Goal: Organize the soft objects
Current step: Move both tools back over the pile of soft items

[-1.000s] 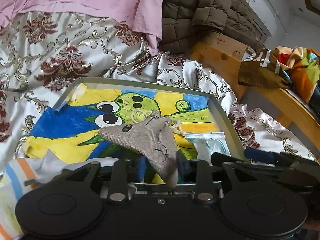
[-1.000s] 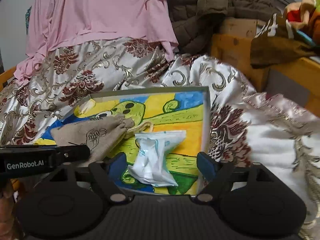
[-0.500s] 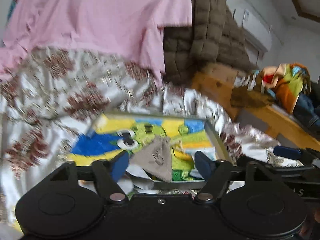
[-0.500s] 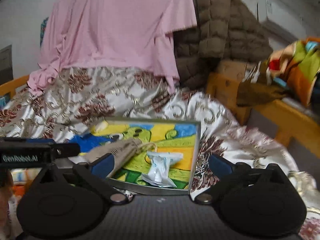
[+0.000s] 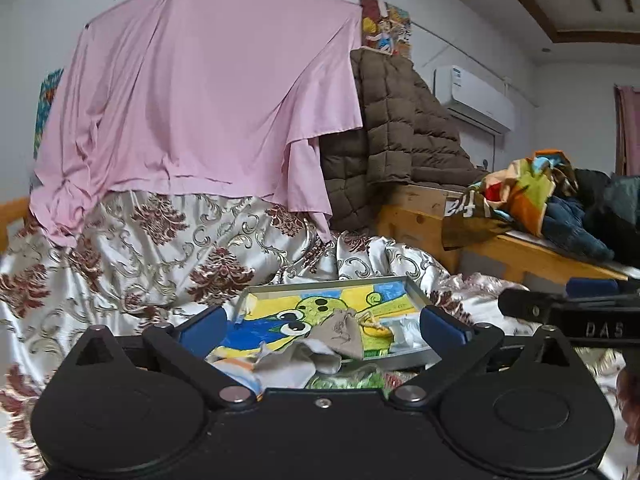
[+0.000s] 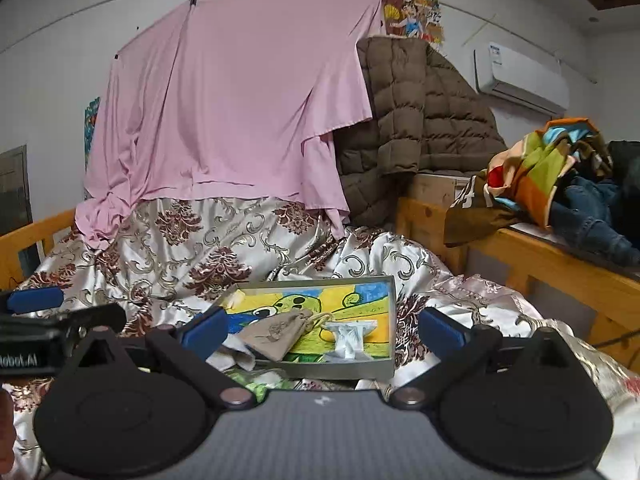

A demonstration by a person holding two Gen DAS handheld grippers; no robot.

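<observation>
Bedding of glossy cream satin with maroon floral print (image 5: 132,256) fills the left wrist view, with a pink sheet (image 5: 208,100) hung on a line behind it and a brown quilted jacket (image 5: 396,136) draped beside that. Ahead of the left gripper (image 5: 322,324), between its two blue-padded fingers (image 5: 202,326), lies the shallow grey metal tray with a painted cartoon lining (image 5: 416,294). On the tray rests the small grey burlap drawstring pouch (image 5: 342,332), with the white plastic-wrapped packet (image 5: 408,332) toward the right finger. The jaws have just been opening and now stand fully wide; nothing is gripped. Nearer than the tray, a crumpled white and grey cloth (image 5: 296,360) and a green item (image 5: 348,378), unclear in kind, lie outside it. Judged from this, two items are placed and at least these remain.

From the right wrist view, the same bedding (image 6: 192,256) and wooden bed frame (image 6: 532,256) appear. The right gripper (image 6: 322,332) also has its jaws spread to their widest, having just been opening, and holds nothing. The tray (image 6: 392,320) sits ahead between the fingers, holding the pouch (image 6: 276,334) toward the left finger and the packet (image 6: 350,338) at centre. The loose cloth (image 6: 236,354) overlaps the tray's near left rim and would obstruct a low approach. A heap of colourful clothing (image 6: 552,168) lies well apart, beyond the right finger, on the wooden shelf.
</observation>
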